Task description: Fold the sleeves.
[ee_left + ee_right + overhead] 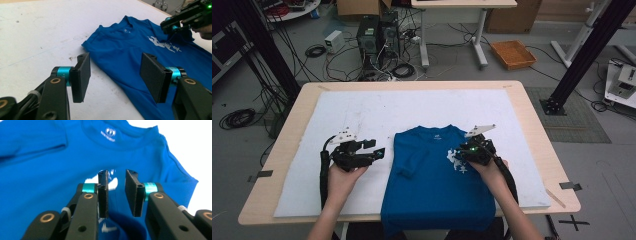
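Now both hand-held grippers open, empty, over blue T-shirt.

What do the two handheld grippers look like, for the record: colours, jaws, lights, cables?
Both are black. The left gripper has flat rectangular black pads on teal collars, brass-coloured rivets in its links, a grey three-cornered plate on top and a black cable along the bare forearm. The right gripper has the same build, with a green light glowing on its body.

Left gripper hovering with jaws standing wide apart and nothing between them, left hand gripping it from below, right gripper pointing inward, jaws parted narrowly, right hand holding it, both forearms reaching in from the near edge
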The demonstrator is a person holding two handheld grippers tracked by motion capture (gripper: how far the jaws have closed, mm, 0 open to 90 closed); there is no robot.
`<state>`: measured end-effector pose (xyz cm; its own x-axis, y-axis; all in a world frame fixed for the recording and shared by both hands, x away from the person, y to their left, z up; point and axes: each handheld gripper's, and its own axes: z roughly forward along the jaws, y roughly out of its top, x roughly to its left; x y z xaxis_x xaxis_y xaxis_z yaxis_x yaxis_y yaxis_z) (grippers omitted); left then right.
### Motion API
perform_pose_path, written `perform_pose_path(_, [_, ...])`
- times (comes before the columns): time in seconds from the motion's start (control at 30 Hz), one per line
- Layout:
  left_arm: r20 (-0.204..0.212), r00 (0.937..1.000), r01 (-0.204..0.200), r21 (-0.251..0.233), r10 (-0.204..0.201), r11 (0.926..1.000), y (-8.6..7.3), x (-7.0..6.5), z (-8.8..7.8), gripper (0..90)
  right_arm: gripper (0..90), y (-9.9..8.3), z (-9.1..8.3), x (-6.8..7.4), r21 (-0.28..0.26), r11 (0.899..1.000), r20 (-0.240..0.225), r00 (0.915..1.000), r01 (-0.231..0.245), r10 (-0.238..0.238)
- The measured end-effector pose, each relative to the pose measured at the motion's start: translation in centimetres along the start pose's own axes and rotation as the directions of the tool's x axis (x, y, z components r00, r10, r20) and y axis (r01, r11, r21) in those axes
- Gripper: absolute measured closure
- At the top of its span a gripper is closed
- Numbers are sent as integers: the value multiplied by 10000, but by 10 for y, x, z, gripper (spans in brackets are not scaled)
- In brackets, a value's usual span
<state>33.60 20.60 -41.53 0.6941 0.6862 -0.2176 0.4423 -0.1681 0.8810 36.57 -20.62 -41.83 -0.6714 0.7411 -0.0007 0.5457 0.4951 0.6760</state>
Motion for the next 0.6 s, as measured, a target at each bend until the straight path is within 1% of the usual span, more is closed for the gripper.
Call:
perform_pose_path(0.07, [39,10000,21,-12,-21,10000,0,-1,0,419,717,-2,1,0,293,9996,-142,9999,49,-44])
perform_pose_path(0.2, [45,10000,-5,-3,5,10000,0,-2,0,419,725,-2,12,6,880,9950,-3,9989,463,-464])
perform_pose_path(0.23, [40,10000,-8,14,8,10000,0,-2,0,419,759,-2,14,7,984,9932,57,9980,616,-624])
perform_pose_path(0.27, [21,10000,8,12,-8,10000,0,-2,0,419,820,-1,16,9,976,9928,87,9974,697,-709])
perform_pose_path(0.3, [14,10000,-4,22,4,10000,0,-2,0,419,865,0,16,11,955,9924,237,9965,780,-806])
perform_pose_path(0.33, [6,10000,17,25,-17,10000,0,-2,0,418,878,1,16,11,936,9920,376,9954,843,-881])
perform_pose_path(0.37, [3,10000,17,23,-17,10000,0,-2,0,418,884,3,16,12,825,9932,440,9953,824,-862])
perform_pose_path(0.4, [10,10000,57,-12,-57,10000,0,-2,0,418,884,3,16,12,825,9932,440,9953,824,-862])
perform_pose_path(0.5, [36,10000,11,4,-11,10000,0,-1,1,419,883,9,15,12,289,9980,408,9975,561,-573])
perform_pose_path(0.57, [48,10000,17,33,-18,10000,0,-2,2,418,882,12,14,11,-79,9994,431,9985,344,-341])
perform_pose_path(0.6, [53,10000,13,33,-13,10000,0,-2,2,418,882,14,14,10,-197,9996,369,9991,212,-204])
